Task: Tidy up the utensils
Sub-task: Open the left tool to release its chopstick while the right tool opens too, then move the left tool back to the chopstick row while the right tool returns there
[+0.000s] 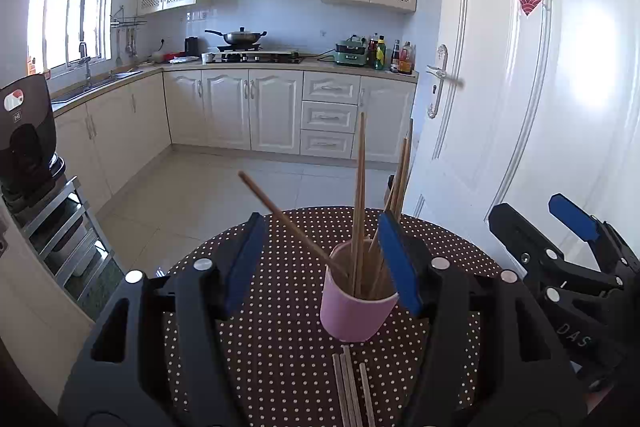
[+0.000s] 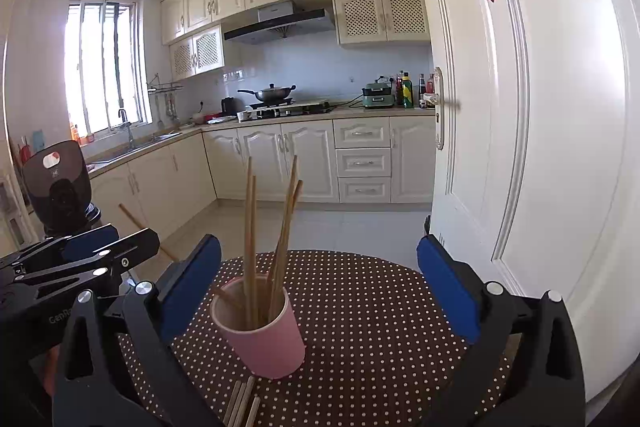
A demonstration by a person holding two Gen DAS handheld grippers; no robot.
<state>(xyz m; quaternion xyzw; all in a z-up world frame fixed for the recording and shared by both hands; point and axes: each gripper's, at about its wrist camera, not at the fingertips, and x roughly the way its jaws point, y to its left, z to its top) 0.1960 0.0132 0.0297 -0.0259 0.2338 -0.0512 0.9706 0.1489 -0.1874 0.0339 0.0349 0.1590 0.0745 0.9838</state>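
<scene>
Left claw: my left gripper stands part open, gripping nothing; the pink cup sits between its pads, untouched.
Right claw: my right gripper gapes wide and empty, the cup near its left pad.
Cup: upright mid-table, so the chopsticks stand leaning on its rim.
Loose sticks: more chopsticks lie flat near the cup, probably next.
Hidden: their near ends are cut off; I can't count them.
</scene>
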